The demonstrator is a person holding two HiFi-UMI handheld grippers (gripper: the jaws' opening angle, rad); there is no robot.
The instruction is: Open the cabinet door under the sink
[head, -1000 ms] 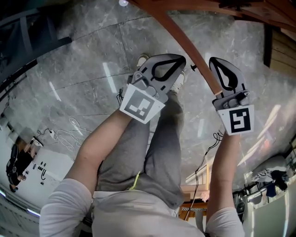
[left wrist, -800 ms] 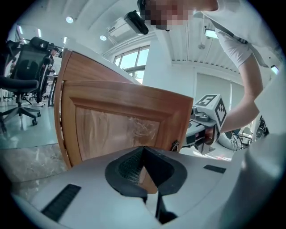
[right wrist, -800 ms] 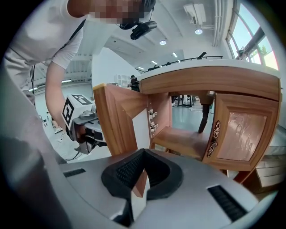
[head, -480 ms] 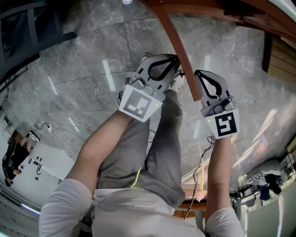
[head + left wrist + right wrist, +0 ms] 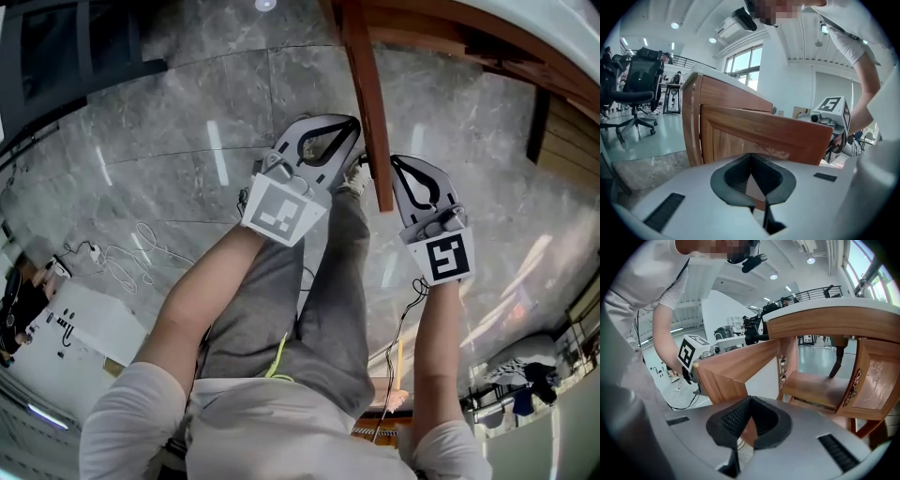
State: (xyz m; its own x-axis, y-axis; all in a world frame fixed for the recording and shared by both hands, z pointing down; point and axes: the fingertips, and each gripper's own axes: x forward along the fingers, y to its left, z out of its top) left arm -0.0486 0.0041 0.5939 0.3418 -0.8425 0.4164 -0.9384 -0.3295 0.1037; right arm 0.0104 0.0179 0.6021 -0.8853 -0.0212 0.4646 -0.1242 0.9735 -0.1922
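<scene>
From the head view we look down on the left gripper (image 5: 352, 124) and the right gripper (image 5: 397, 165), one on each side of the door (image 5: 367, 103), which we see edge-on as a brown strip running down from the cabinet (image 5: 487, 37) at the top of the picture. The door stands well open over the grey marble floor (image 5: 169, 141). The left gripper's tip lies just beside the door's left face and the right gripper's tip close against its right face, near the free end; we cannot tell from here whether either touches the wood. Below them are the person's legs (image 5: 309, 309) in grey trousers, and white cables (image 5: 131, 258) lie on the floor to the left. In the left gripper view the jaws are clenched, tips meeting and nothing pinched between the pads. Just ahead of them is the door's panelled outer face, hinged at its left to the cabinet, with the right gripper's marker cube (image 5: 832, 105) showing past the door's free edge at the right. A black chair (image 5: 640, 89) stands far off at the left. In the right gripper view these jaws are clenched too and hold nothing; the door's plain inner face rises just in front of them – its lower corner shows through the gap behind the tips. To the right the cabinet is open, with a wooden shelf (image 5: 815, 385) inside and a white top (image 5: 834, 303) above.
</scene>
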